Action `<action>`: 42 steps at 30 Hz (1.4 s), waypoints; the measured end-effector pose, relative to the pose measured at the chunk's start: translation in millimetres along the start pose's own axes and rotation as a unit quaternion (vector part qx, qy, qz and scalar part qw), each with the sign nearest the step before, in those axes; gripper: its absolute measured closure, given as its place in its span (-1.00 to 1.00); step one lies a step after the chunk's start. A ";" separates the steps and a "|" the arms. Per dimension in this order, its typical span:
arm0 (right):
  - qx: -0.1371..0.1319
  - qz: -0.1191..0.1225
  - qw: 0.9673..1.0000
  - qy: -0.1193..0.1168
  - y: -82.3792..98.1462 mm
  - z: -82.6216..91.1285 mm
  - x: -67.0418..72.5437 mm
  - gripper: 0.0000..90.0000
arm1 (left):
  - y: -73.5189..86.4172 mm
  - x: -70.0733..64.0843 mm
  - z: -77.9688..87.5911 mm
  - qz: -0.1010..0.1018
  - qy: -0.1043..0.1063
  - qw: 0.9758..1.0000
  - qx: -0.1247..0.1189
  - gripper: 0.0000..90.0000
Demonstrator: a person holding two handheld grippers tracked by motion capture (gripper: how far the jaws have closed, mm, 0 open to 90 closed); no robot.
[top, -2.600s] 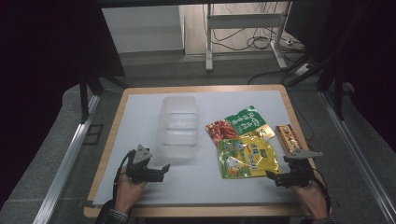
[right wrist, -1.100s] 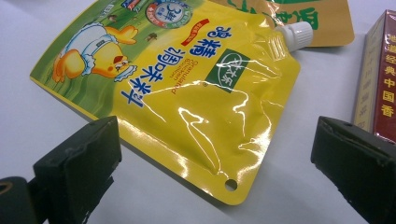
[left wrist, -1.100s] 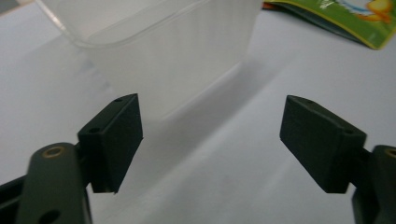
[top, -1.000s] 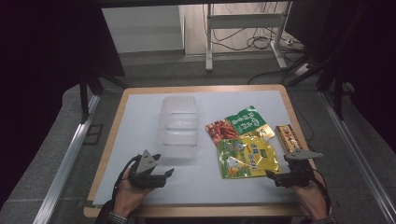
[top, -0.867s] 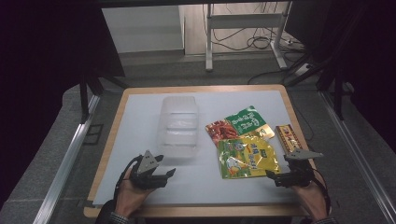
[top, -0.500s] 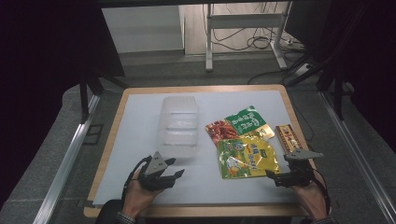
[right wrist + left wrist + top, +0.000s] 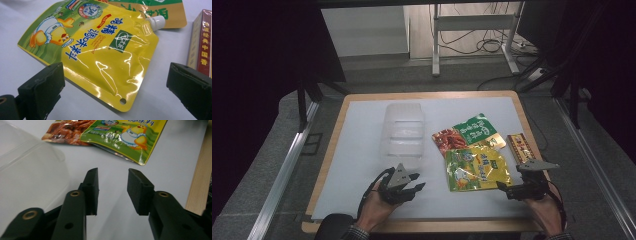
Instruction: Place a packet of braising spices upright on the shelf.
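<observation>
Only right gripper view reveals yellow pouch [image 7: 100,52] white spout cap [image 7: 155,22].

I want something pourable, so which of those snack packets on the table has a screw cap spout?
The yellow pouch with the cartoon duck, lying nearest the right gripper; a white cap sits at its corner. The red and green packets lie flat.

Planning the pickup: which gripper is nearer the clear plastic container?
Left. The left gripper sits just below the clear plastic container; the right gripper is beyond the pouches.
</observation>
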State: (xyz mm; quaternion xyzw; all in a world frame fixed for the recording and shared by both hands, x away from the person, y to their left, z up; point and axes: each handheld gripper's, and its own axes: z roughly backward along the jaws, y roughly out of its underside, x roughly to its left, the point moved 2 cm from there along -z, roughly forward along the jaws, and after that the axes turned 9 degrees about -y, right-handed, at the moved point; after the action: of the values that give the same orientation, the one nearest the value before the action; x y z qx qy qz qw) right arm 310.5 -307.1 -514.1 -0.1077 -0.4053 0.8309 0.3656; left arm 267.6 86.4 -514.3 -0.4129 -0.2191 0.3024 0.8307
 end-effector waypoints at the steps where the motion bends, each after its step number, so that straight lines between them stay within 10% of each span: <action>1: -0.001 -0.003 1.000 -0.001 -0.1 0.5 -0.2 -0.96 | -1.4 -1.0 -2.3 0.001 0.004 1.000 -0.002 0.43; 18: 0.005 -0.018 1.000 -0.012 1.2 -3.0 -3.7 -0.96 | -29.6 -23.9 -55.9 -0.009 0.006 1.000 -0.018 0.99; 42: 0.002 -0.028 1.000 -0.015 2.7 -3.3 -10.3 -0.95 | -28.4 -31.3 -106.2 -0.052 0.000 0.997 0.048 1.00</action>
State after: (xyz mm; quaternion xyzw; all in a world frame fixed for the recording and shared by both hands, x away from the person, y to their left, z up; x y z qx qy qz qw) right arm 317.9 -313.4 -519.5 -0.0830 -0.4118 0.8230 0.3824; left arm 319.3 -7.3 -554.5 -0.3607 -0.2254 0.2688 0.8642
